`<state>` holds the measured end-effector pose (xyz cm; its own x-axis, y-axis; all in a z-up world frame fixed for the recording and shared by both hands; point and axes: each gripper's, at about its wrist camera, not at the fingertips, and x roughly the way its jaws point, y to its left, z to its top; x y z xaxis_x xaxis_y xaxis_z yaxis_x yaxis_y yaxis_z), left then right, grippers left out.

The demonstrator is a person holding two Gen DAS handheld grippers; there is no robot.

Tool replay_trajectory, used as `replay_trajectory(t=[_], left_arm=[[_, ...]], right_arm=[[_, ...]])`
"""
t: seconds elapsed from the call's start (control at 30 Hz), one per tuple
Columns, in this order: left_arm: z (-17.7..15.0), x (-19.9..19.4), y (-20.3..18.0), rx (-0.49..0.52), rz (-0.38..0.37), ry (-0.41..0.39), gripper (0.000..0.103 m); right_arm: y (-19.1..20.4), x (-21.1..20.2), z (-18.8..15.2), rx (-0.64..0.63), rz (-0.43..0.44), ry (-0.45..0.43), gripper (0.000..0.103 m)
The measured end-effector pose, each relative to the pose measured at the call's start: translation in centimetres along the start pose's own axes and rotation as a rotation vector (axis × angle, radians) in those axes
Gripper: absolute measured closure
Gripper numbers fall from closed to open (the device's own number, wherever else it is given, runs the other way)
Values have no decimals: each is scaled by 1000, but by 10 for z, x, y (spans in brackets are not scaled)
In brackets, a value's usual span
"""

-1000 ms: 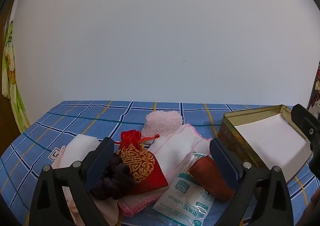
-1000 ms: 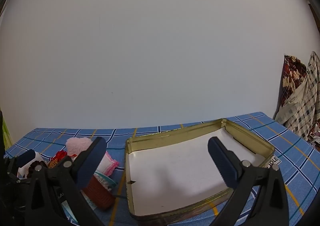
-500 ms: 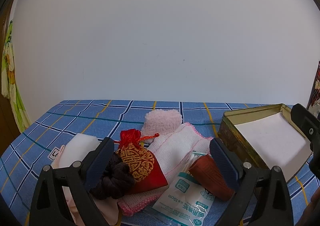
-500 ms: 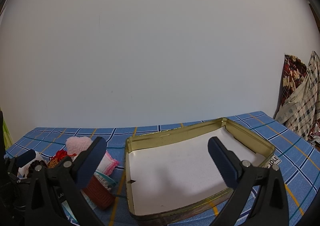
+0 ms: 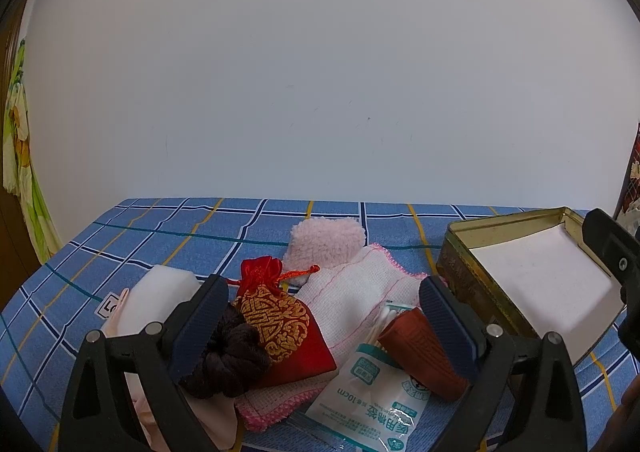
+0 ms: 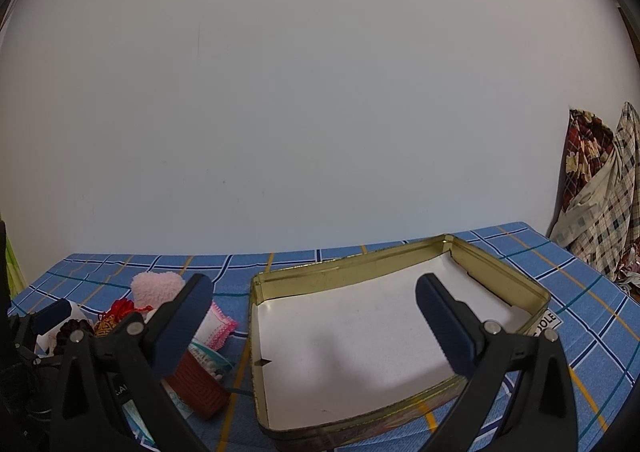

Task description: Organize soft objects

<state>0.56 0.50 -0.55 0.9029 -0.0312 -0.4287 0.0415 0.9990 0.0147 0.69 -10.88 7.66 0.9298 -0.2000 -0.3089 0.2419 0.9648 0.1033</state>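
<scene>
My left claw (image 5: 320, 316) hangs wide over the pile: a red pouch (image 5: 280, 328) with gold embroidery, a dark scrunchie (image 5: 228, 360) by the left finger, a white pink-edged cloth (image 5: 352, 292) beneath. My right claw (image 6: 308, 316) gapes wide over the gold tin (image 6: 400, 264), white inside, holding nothing.

The gold tin (image 6: 400, 336) lies bare inside, open from above; the piled pouch (image 5: 280, 326), towel (image 5: 352, 292) and packet (image 5: 372, 400) crowd its 9 o'clock side.
</scene>
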Motion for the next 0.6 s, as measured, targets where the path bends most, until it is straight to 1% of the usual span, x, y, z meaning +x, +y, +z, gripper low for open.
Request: replay_trajectory(t=[0.6], left_arm=[[0,1,1,-3,0,7,5]], right_arm=[[2,-1,-1,0,6,0,0]])
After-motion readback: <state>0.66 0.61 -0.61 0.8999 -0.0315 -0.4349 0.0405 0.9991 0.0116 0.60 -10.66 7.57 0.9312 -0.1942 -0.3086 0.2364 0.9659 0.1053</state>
